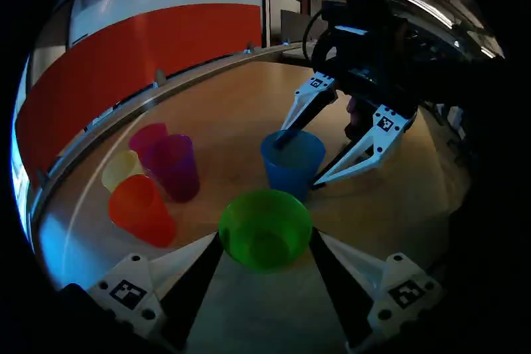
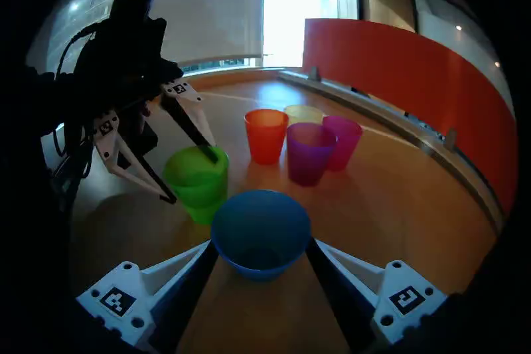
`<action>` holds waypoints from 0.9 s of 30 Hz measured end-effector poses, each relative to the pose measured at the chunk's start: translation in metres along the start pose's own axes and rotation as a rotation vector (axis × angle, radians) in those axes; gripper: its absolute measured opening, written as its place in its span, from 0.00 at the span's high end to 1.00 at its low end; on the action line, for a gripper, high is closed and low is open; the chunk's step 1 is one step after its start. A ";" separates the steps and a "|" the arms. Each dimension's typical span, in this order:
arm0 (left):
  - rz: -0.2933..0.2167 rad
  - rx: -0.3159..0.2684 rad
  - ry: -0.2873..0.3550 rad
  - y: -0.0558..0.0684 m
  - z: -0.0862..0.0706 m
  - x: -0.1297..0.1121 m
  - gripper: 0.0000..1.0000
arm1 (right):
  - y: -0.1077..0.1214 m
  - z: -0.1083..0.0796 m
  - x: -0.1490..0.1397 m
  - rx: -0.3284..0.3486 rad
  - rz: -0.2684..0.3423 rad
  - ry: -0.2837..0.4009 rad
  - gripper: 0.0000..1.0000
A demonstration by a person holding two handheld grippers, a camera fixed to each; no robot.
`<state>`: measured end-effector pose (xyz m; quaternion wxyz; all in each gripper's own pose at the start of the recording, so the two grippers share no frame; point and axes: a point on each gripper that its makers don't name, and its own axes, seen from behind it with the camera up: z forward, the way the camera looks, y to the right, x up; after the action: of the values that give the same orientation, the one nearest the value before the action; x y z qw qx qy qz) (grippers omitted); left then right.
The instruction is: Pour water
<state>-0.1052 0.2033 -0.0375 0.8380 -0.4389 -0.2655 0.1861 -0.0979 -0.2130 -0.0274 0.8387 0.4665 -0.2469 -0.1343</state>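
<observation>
On table (image 1: 232,101) | left gripper (image 1: 264,238) jaws clasp green cup (image 1: 265,228) | right gripper (image 2: 261,246) jaws seemingly clasp blue cup (image 2: 260,228)

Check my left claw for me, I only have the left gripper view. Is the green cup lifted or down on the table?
Observer: Down, as far as I can see. In the right gripper view the green cup stands on the table with its shadow right at its base. The left claw straddles it.
Operator: Any water in the blue cup?
Observer: The right gripper view looks down into the blue cup. I can make out no waterline, but it is too dark inside to be sure.
Operator: What's behind my claw?
Observer: A bright window past the table's far end, next to the red wall.
</observation>
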 end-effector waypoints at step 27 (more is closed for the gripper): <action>0.012 -0.009 0.007 0.008 -0.009 0.003 0.06 | -0.002 -0.013 -0.002 -0.016 -0.002 0.005 0.00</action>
<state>-0.0982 0.2031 -0.0474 0.8356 -0.4451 -0.2609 0.1885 -0.0927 -0.2039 -0.0353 0.8429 0.4603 -0.2431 -0.1359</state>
